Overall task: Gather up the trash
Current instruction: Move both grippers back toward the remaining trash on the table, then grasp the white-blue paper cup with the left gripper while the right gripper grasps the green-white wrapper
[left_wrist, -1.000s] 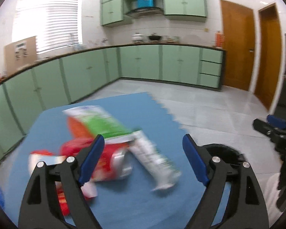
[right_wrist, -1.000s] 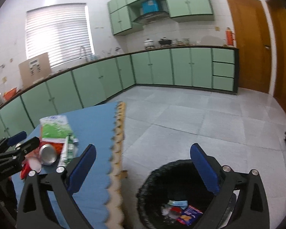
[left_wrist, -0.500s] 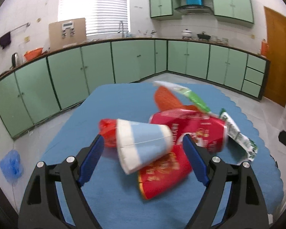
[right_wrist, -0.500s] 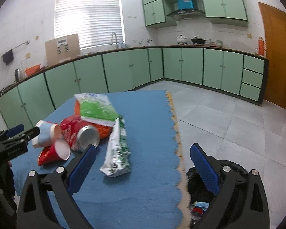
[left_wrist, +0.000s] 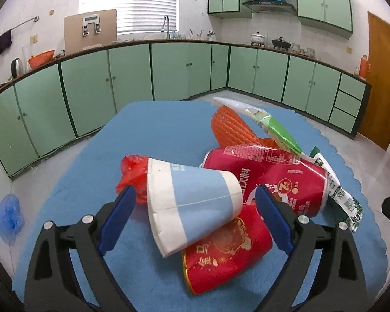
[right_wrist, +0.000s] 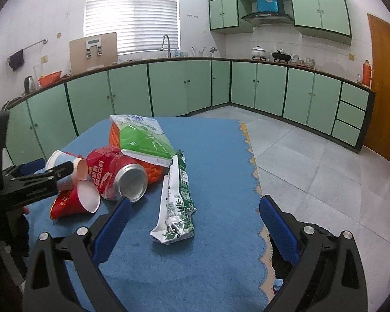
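A pile of trash lies on a blue mat (left_wrist: 169, 135). A blue and white paper cup (left_wrist: 192, 202) lies on its side between the open jaws of my left gripper (left_wrist: 195, 217). Under it is a red paper cup (left_wrist: 226, 257), behind it a red can (left_wrist: 267, 176), a red plastic bag (left_wrist: 132, 174), an orange ribbed piece (left_wrist: 228, 127) and a green and white wrapper (left_wrist: 273, 127). In the right wrist view my right gripper (right_wrist: 195, 223) is open above the mat (right_wrist: 221, 143), near a crumpled green and white carton (right_wrist: 176, 202), beside the can (right_wrist: 122, 176).
A black trash bin (right_wrist: 309, 249) sits on the floor off the mat's right scalloped edge, behind my right finger. A blue bag (left_wrist: 6, 214) lies on the floor at left. Green cabinets (left_wrist: 132, 75) line the walls. A wooden door (left_wrist: 384, 83) stands at right.
Both grippers have swung left from the bin to the trash pile. My left gripper has closed in until the blue and white cup lies between its open jaws.
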`<state>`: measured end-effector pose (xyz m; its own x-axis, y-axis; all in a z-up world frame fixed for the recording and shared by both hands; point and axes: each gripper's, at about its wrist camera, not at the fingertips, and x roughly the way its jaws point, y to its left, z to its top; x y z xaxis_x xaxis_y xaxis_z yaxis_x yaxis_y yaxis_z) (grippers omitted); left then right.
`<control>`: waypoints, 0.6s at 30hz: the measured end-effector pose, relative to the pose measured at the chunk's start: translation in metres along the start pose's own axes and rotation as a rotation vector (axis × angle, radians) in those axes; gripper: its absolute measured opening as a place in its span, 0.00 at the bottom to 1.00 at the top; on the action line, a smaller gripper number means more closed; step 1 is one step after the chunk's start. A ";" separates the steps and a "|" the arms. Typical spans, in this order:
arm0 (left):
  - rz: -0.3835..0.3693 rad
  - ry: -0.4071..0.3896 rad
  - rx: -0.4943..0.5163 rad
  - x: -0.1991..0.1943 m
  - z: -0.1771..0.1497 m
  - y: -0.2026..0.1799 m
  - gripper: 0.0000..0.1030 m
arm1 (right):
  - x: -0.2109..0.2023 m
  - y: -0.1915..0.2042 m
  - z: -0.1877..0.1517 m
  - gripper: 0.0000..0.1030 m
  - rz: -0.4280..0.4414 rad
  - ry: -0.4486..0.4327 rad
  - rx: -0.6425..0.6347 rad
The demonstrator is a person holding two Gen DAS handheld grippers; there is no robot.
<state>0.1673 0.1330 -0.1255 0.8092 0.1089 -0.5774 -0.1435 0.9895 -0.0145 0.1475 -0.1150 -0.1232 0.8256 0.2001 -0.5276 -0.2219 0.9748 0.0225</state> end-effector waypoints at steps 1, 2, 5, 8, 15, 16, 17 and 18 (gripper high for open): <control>0.000 0.006 -0.003 0.003 0.000 -0.001 0.88 | 0.001 0.000 0.000 0.94 0.001 0.003 -0.003; 0.003 0.012 -0.005 0.005 -0.001 -0.001 0.88 | 0.002 0.000 0.000 0.94 0.002 0.005 -0.004; 0.011 0.024 -0.011 0.013 0.001 -0.001 0.88 | 0.005 -0.001 -0.001 0.94 0.006 0.012 -0.002; 0.026 0.025 -0.012 0.018 0.002 -0.003 0.88 | 0.009 -0.002 -0.002 0.94 0.008 0.021 0.001; 0.017 0.046 -0.046 0.024 0.002 0.000 0.68 | 0.020 -0.003 -0.003 0.94 0.020 0.040 0.007; 0.015 0.046 -0.050 0.024 0.002 0.000 0.68 | 0.022 -0.002 -0.004 0.94 0.022 0.045 0.007; 0.016 0.042 -0.050 0.022 0.001 -0.001 0.68 | 0.025 -0.001 -0.005 0.94 0.023 0.051 0.007; 0.018 0.039 -0.050 0.021 0.000 -0.001 0.68 | 0.030 0.001 -0.006 0.94 0.023 0.057 0.006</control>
<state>0.1845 0.1346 -0.1374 0.7837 0.1214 -0.6092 -0.1865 0.9814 -0.0443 0.1690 -0.1090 -0.1440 0.7896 0.2165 -0.5741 -0.2373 0.9706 0.0397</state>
